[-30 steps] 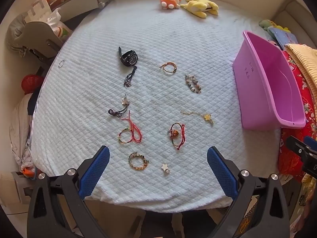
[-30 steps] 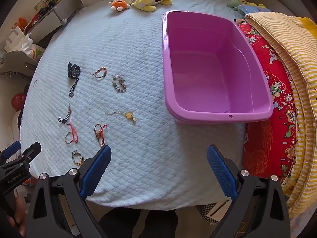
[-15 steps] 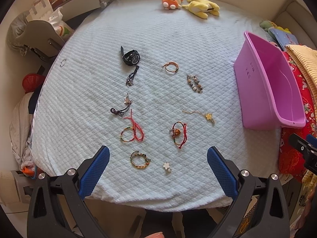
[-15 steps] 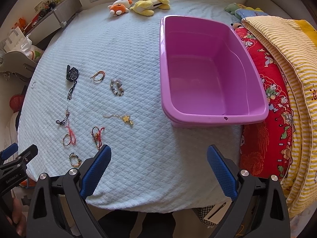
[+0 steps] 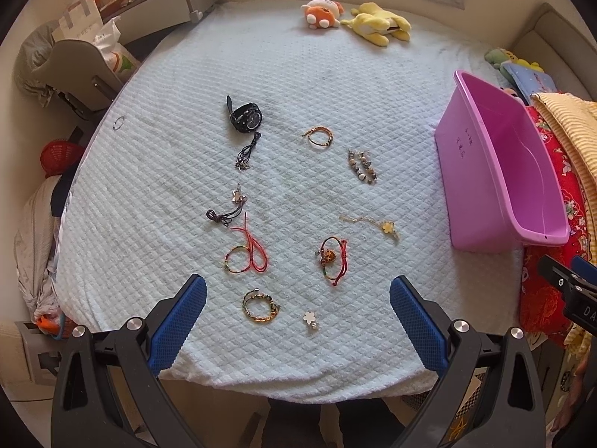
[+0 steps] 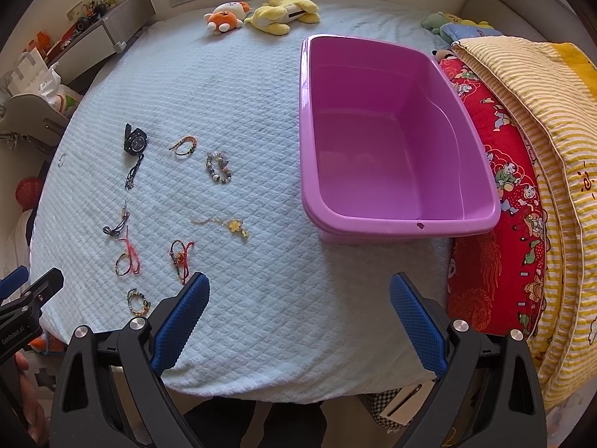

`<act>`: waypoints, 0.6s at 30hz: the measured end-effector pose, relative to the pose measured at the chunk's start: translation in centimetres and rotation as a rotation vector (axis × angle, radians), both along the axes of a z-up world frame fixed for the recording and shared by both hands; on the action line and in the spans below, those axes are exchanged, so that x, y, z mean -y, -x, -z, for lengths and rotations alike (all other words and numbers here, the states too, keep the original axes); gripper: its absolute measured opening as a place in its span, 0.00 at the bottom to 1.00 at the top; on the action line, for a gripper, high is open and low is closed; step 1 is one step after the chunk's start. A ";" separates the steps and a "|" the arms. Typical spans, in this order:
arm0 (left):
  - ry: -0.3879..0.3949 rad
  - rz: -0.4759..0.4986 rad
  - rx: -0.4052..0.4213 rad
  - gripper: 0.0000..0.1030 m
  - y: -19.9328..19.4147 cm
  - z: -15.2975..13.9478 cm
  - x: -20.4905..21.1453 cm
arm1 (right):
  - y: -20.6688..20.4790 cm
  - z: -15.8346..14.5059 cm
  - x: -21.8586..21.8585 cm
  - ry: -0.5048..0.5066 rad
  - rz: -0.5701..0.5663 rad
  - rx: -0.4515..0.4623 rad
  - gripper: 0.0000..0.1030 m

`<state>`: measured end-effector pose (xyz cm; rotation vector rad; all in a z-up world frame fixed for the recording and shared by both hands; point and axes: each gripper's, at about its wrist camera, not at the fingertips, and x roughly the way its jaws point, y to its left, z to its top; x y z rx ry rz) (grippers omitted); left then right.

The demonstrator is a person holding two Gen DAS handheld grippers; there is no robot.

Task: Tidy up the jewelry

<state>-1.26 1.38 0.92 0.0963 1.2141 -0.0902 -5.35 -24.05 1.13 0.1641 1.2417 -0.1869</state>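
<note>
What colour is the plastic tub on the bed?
Purple tub, clearest in the right wrist view.

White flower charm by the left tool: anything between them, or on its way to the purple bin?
Nothing visible. The white flower charm lies on bare bedspread ahead of the open left tool. The purple bin looks empty; only its wall needs clearing.

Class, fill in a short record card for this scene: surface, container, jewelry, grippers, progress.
surface: pale blue quilted bedspread
container: purple tub, nothing visible inside
jewelry: black watch, beaded bracelet, gold flower chain, white flower charm and several cord bracelets, all loose on the bedspread
grippers: left gripper and right gripper both open, holding nothing
progress: no piece in the tub yet
</note>
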 end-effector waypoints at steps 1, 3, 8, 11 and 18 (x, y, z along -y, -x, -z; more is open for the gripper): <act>0.001 0.002 -0.002 0.94 0.0 0.0 0.0 | 0.0 0.0 0.0 0.002 -0.001 0.001 0.90; 0.000 0.004 -0.002 0.94 0.1 0.0 0.1 | 0.1 -0.1 0.0 0.005 -0.002 0.004 0.90; -0.002 0.002 0.002 0.94 0.1 0.0 0.1 | 0.2 -0.3 -0.1 0.008 -0.001 0.010 0.90; -0.005 0.002 0.000 0.94 0.1 -0.1 0.1 | 0.2 -0.4 0.0 0.009 -0.001 0.011 0.90; -0.009 0.001 -0.004 0.94 0.2 0.0 0.1 | 0.3 -0.4 0.1 0.012 -0.003 0.011 0.90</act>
